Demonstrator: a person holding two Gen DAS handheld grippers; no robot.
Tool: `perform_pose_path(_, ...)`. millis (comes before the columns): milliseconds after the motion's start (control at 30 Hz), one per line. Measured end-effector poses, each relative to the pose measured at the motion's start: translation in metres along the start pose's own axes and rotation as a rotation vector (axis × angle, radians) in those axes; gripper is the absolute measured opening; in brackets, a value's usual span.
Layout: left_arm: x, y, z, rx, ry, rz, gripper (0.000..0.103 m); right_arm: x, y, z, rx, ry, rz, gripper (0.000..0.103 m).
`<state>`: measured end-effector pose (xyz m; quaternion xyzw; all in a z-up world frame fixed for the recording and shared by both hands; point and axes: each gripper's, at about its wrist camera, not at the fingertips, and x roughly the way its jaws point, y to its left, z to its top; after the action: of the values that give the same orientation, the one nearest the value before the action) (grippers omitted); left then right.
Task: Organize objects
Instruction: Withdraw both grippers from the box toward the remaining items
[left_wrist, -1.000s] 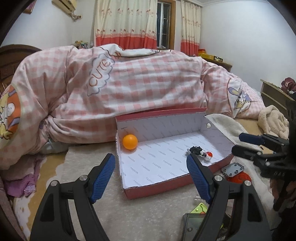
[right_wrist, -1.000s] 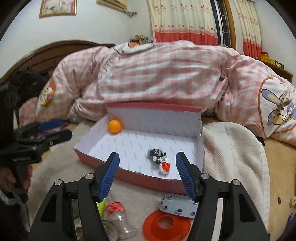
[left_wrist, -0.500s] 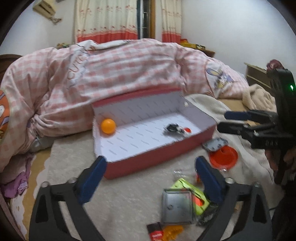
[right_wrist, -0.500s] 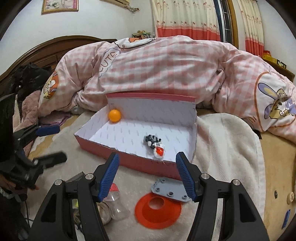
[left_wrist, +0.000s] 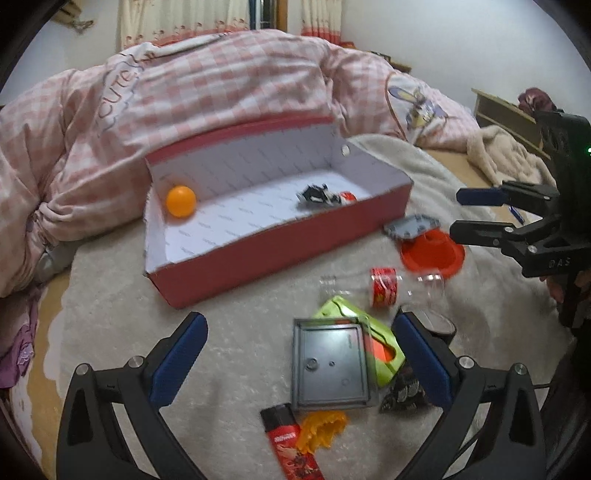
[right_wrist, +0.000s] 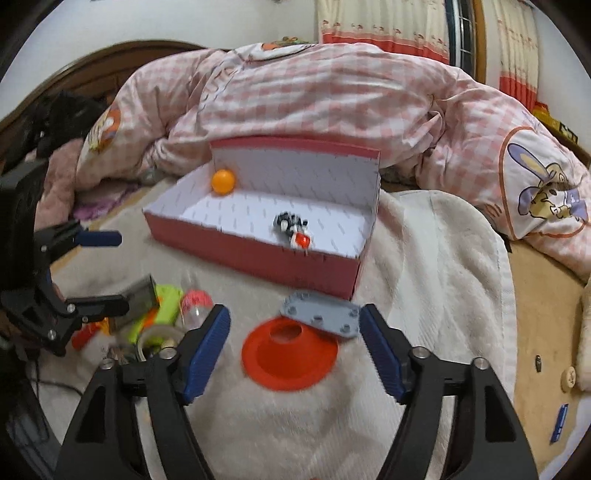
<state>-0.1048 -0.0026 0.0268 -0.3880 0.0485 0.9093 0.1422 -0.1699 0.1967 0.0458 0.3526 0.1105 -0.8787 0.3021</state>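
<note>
From the left wrist, I am holding the left hand-held gripper (left_wrist: 295, 362) over a pile of small things on the bed. Its jaws have just been opening and are standing wide, with nothing pressed between them. I think I am spreading them this wide so they can fit around the grey tray (left_wrist: 330, 365), which is lying flat right under them. The tray is square and dark grey, and it is lying on top of a green toy (left_wrist: 380, 345). A red lighter (left_wrist: 288, 439) and an orange bit (left_wrist: 321, 430) are lying just in front of it. The box (left_wrist: 280, 254) is sitting further back. It is red outside and white inside, and it is lying open so things can drop in. An orange ball (left_wrist: 180, 200) and a small black and white toy (left_wrist: 321, 195) are already inside, well apart.

From the right wrist, the right hand-held gripper (right_wrist: 295, 343) is loose too. Its jaws have just been opening, and nothing is pinched. They are sitting on either side of the red cone (right_wrist: 290, 354), so I think that is my next pick. The cone is flat and round with a hole in the middle. A grey plate (right_wrist: 320, 314) is lying on its far edge, close to the box.
</note>
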Motion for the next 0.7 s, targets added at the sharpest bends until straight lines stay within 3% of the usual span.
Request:
perform_pose_path(167,0.002,-0.002,-0.005,-0.001,0.001,-0.019,0.102,0.002,-0.001,-0.015,-0.014,0.032,-0.004,0.079)
perform_pose_path(267,0.006,0.005,-0.009,-0.038,0.027,-0.048,0.102,0.002,-0.004,-0.022,-0.013,0.039,0.004,0.090)
perform_pose_path(567,0.019,0.007,-0.014,-0.035,0.067,-0.041,0.103,0.000,-0.011,-0.034,-0.010,0.061,-0.002,0.091)
perform_pose_path(700,0.021,0.007,-0.013,-0.047,0.070,-0.057,0.103,-0.006,-0.017,-0.034,0.041,0.020,0.031,0.091)
